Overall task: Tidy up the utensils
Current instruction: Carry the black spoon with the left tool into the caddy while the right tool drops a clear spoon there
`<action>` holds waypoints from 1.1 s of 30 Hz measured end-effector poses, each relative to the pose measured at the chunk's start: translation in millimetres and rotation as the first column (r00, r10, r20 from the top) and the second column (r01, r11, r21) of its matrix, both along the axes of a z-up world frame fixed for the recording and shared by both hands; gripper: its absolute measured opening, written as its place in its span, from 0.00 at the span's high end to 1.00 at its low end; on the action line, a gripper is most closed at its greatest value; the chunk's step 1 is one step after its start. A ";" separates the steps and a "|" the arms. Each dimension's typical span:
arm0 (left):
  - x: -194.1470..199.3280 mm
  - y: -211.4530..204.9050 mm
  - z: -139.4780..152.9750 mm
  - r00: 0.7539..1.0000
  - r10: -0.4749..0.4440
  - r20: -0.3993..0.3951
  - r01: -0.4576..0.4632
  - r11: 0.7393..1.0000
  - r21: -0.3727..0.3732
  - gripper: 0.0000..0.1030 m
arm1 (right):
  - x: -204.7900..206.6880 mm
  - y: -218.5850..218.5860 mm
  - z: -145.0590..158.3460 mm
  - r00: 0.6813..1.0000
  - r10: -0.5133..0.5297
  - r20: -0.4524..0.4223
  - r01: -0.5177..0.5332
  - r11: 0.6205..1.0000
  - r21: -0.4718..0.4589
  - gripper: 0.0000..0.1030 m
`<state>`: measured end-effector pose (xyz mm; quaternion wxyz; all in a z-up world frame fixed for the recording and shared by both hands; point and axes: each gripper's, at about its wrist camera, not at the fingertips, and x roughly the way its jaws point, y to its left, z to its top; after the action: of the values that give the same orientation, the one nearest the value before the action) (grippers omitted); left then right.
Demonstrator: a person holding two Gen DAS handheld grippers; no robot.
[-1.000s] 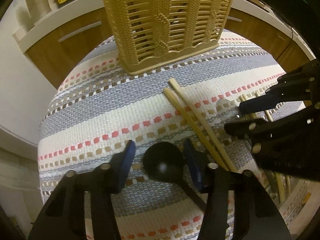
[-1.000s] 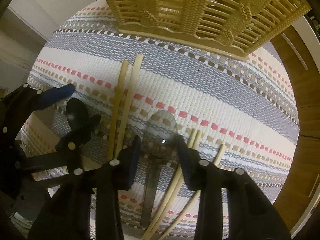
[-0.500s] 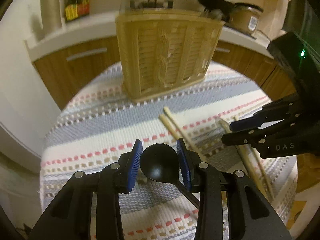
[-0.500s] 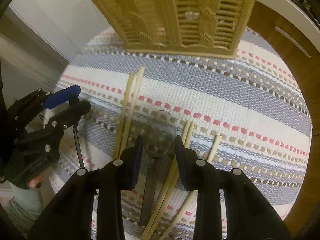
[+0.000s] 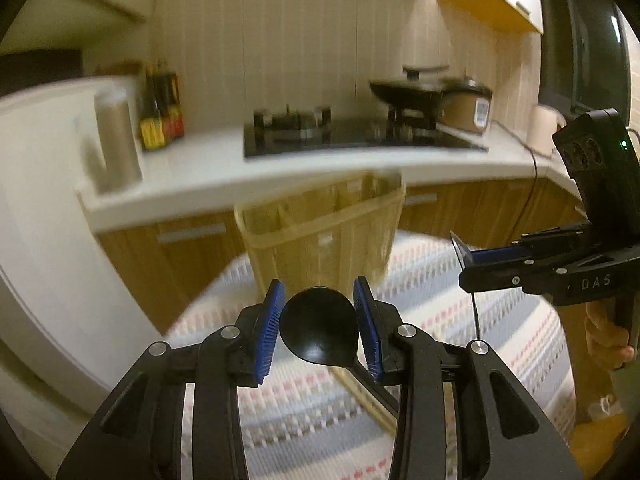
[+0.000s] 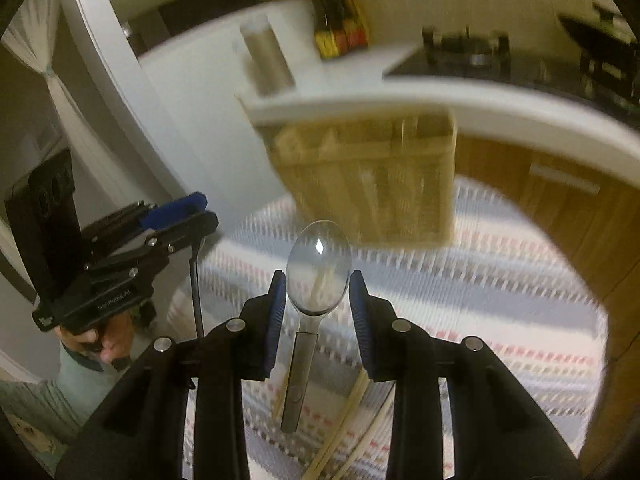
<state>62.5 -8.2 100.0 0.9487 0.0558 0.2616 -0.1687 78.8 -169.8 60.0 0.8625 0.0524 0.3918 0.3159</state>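
My left gripper [image 5: 319, 326] is shut on the bowl of a black spoon [image 5: 318, 326] and holds it above the striped mat. My right gripper [image 6: 317, 306] is shut on a clear spoon [image 6: 318, 268] with a dark handle, also lifted. A tan woven utensil basket [image 5: 320, 236] stands ahead on the mat; it also shows in the right wrist view [image 6: 368, 184]. Each gripper shows in the other's view: the right one [image 5: 472, 266] at the right, the left one [image 6: 188, 216] at the left. Wooden chopsticks [image 6: 348, 424] lie on the mat below.
The striped mat [image 5: 512, 320] covers a small round table. Behind it runs a white counter [image 5: 208, 176] with wooden cabinets, a stove [image 5: 344, 132], bottles [image 5: 160, 108] and a pot. A white wall is at the left.
Both grippers have closed on their spoons, lifted them off the mat and tilted up, so the kitchen counter now fills the upper view.
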 end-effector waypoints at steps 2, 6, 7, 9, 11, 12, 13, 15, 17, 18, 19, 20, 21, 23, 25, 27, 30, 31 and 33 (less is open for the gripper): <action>2.9 -3.1 16.8 0.999 0.006 0.043 -0.006 1.000 0.005 0.67 | 0.8 -6.8 20.0 0.999 -0.017 0.051 0.016 1.000 0.020 0.72; 18.7 -5.2 44.1 0.991 0.036 0.133 -0.040 0.999 0.033 0.67 | 7.7 -15.0 56.9 0.986 -0.070 0.149 0.065 0.997 0.040 0.72; 22.2 -5.3 50.3 0.988 0.043 0.151 -0.049 0.998 0.038 0.67 | 8.4 -14.5 62.0 0.983 -0.081 0.167 0.075 0.996 0.039 0.72; 33.0 -3.4 62.5 0.978 0.067 0.196 -0.078 0.996 0.052 0.67 | 17.8 -17.3 76.5 0.973 -0.107 0.206 0.099 0.994 0.048 0.72; 43.4 -3.4 69.7 0.966 0.095 0.239 -0.114 0.991 0.069 0.67 | 25.0 -19.8 90.0 0.960 -0.139 0.244 0.130 0.990 0.053 0.72; 49.3 -3.7 73.5 0.961 0.102 0.256 -0.124 0.990 0.072 0.67 | 28.3 -22.2 98.8 0.953 -0.154 0.263 0.145 0.988 0.054 0.72; 54.2 -3.9 76.7 0.958 0.106 0.268 -0.128 0.989 0.068 0.67 | 29.2 -24.6 106.2 0.944 -0.169 0.282 0.161 0.986 0.054 0.72; 60.7 -3.9 82.2 0.947 0.123 0.297 -0.150 0.986 0.068 0.67 | 37.9 -26.6 117.7 0.924 -0.198 0.327 0.191 0.980 0.053 0.72; 71.4 -3.5 85.4 0.935 0.143 0.323 -0.176 0.982 0.074 0.67 | 47.6 -29.0 127.4 0.892 -0.242 0.383 0.241 0.969 0.050 0.72; 78.1 -3.3 86.2 0.932 0.148 0.330 -0.181 0.981 0.073 0.67 | 52.3 -30.5 130.1 0.878 -0.256 0.404 0.254 0.965 0.058 0.72; 84.0 -3.0 86.4 0.930 0.150 0.336 -0.183 0.981 0.070 0.67 | 57.0 -31.1 132.0 0.869 -0.266 0.417 0.263 0.962 0.067 0.72; 88.4 -2.9 86.7 0.928 0.151 0.340 -0.184 0.980 0.069 0.67 | 63.2 -31.9 133.5 0.848 -0.293 0.442 0.292 0.954 0.072 0.72; 94.3 -3.0 85.3 0.925 0.154 0.347 -0.189 0.979 0.070 0.67 | 66.8 -32.1 134.0 0.836 -0.306 0.456 0.308 0.949 0.072 0.72; 102.3 -3.7 81.2 0.918 0.164 0.361 -0.207 0.975 0.082 0.67 | 76.2 -30.7 132.2 0.813 -0.329 0.480 0.333 0.940 0.079 0.72; 110.4 -6.1 75.2 0.909 0.169 0.381 -0.222 0.970 0.100 0.67 | 83.9 -27.1 128.1 0.797 -0.344 0.497 0.356 0.932 0.074 0.72; 117.2 -7.3 69.1 0.907 0.167 0.386 -0.224 0.968 0.109 0.67 | 93.8 -22.1 120.9 0.786 -0.352 0.508 0.372 0.926 0.065 0.72; 124.4 -10.7 54.9 0.905 0.167 0.391 -0.237 0.962 0.139 0.67 | 106.9 -14.9 106.2 0.785 -0.353 0.509 0.388 0.921 0.040 0.72; 126.0 -11.4 50.5 0.904 0.166 0.394 -0.242 0.959 0.149 0.67 | 109.7 -13.1 101.5 0.784 -0.354 0.511 0.394 0.919 0.032 0.72; 128.4 -14.1 41.0 0.898 0.171 0.406 -0.259 0.950 0.173 0.67 | 114.0 -9.4 89.5 0.776 -0.356 0.522 0.412 0.911 0.009 0.72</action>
<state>191.0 -22.3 141.1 0.9820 0.1642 0.0915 -0.0175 192.8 -179.2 149.4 0.9827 -0.0004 0.1455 0.1143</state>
